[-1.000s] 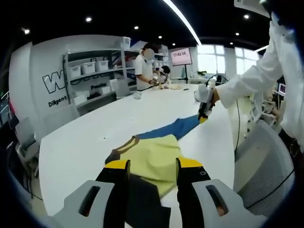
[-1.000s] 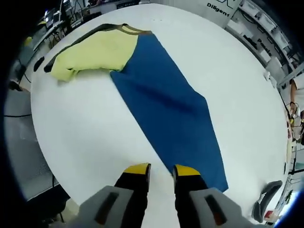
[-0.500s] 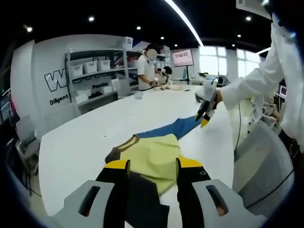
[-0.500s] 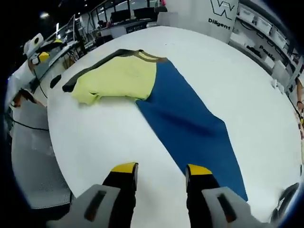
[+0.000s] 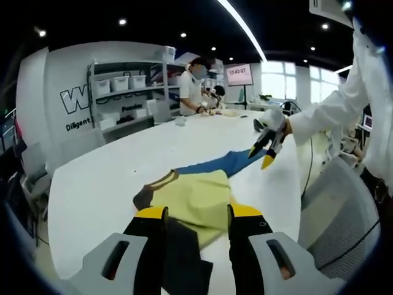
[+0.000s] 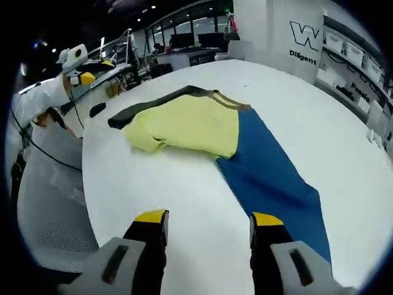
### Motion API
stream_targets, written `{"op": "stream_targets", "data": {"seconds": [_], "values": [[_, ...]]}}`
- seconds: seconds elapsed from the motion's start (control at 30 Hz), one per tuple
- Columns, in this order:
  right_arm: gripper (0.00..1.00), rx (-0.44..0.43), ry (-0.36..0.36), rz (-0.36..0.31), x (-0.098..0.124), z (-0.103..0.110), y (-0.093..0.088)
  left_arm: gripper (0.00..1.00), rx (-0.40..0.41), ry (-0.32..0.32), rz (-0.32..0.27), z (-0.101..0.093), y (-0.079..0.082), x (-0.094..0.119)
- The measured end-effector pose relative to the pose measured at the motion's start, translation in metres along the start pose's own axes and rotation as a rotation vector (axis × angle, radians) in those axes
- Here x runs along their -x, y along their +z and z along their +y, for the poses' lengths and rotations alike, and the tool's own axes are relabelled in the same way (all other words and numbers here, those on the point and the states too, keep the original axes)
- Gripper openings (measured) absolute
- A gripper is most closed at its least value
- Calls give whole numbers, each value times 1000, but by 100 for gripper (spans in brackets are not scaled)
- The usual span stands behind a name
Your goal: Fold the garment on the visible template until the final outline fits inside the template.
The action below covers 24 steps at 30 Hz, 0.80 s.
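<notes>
The garment lies flat on the white table [image 5: 98, 184]: a yellow part [image 5: 195, 195], a blue part [image 5: 226, 165] and a dark part [image 5: 178, 261]. My left gripper [image 5: 198, 214] stands open just over the dark and yellow end, nothing between its jaws. Farther off, a person's hand holds my right gripper [image 5: 268, 147] open in the air above the blue end. In the right gripper view the yellow part [image 6: 184, 123], the blue part [image 6: 270, 178] and a dark sleeve [image 6: 147, 106] lie ahead of my open right gripper [image 6: 209, 218]. The left gripper [image 6: 78, 64] is at the upper left there.
A grey mesh chair [image 5: 334, 212] stands at the table's near right edge, also seen as the chair [image 6: 49, 203]. Shelves with white bins [image 5: 123, 86] line the back wall. A person [image 5: 191, 86] works at a far table. The person's white sleeve [image 5: 331, 104] reaches in from the right.
My right gripper opened wider and rose off the blue end of the garment, pulling back from it. The left gripper stayed open over the dark end.
</notes>
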State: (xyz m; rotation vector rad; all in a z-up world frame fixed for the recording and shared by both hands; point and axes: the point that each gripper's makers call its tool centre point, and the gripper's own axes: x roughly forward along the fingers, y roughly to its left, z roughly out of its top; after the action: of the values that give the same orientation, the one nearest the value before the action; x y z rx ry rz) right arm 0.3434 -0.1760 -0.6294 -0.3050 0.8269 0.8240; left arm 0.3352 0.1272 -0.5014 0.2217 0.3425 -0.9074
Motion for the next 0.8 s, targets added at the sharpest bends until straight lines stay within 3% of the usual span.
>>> {"op": "stream_targets", "data": {"seconds": [0.3, 0.5, 0.8], "values": [[57, 64, 58, -63, -5, 20, 15, 36, 4, 14, -4, 1, -1, 4], [67, 50, 110, -151, -7, 38, 33, 36, 5, 12, 9, -2, -8, 5], [67, 59, 133, -178, -10, 49, 41, 36, -9, 0, 20, -14, -19, -2]]}}
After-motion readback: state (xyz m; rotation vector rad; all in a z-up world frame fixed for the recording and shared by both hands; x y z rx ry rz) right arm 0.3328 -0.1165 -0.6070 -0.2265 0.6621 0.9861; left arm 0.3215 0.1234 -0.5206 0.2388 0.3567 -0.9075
